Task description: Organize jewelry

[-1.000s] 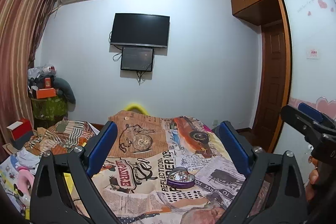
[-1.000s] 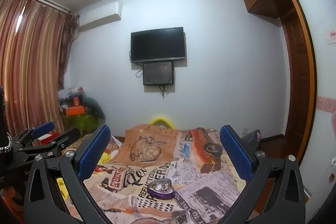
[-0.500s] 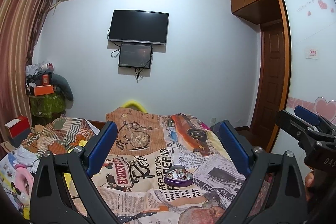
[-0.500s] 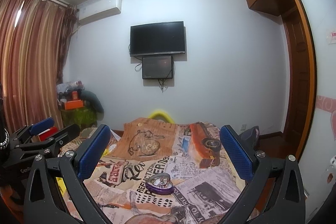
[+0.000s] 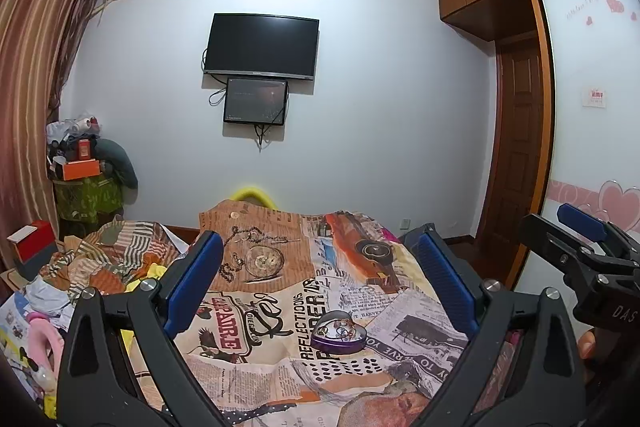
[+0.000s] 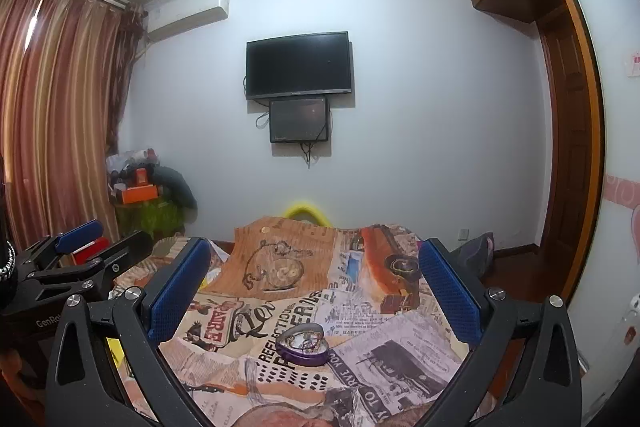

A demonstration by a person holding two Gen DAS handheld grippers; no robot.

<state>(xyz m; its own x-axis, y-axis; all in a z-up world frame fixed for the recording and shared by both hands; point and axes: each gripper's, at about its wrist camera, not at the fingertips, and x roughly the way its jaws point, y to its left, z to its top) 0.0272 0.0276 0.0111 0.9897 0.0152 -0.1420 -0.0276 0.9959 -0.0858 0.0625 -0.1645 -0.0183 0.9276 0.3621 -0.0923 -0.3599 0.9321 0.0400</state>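
Observation:
A purple heart-shaped tin [image 5: 338, 336] lies open on the newspaper-print bedspread [image 5: 280, 307], with small jewelry pieces inside. It also shows in the right wrist view [image 6: 304, 343]. My left gripper [image 5: 320, 267] is open and empty, held above the bed short of the tin. My right gripper [image 6: 314, 267] is open and empty too, at a similar height. Each gripper shows at the side of the other's view: the right one [image 5: 576, 243] and the left one [image 6: 88, 247].
A pile of striped clothes and toys [image 5: 100, 267] lies at the bed's left. A cluttered green stand [image 5: 86, 195] is in the far left corner. A TV [image 5: 262, 45] hangs on the far wall. A wooden door [image 5: 516, 155] and wardrobe are at the right.
Both grippers tilted upward a little, so the bed and tin sit lower in both views. Both stay open and empty.

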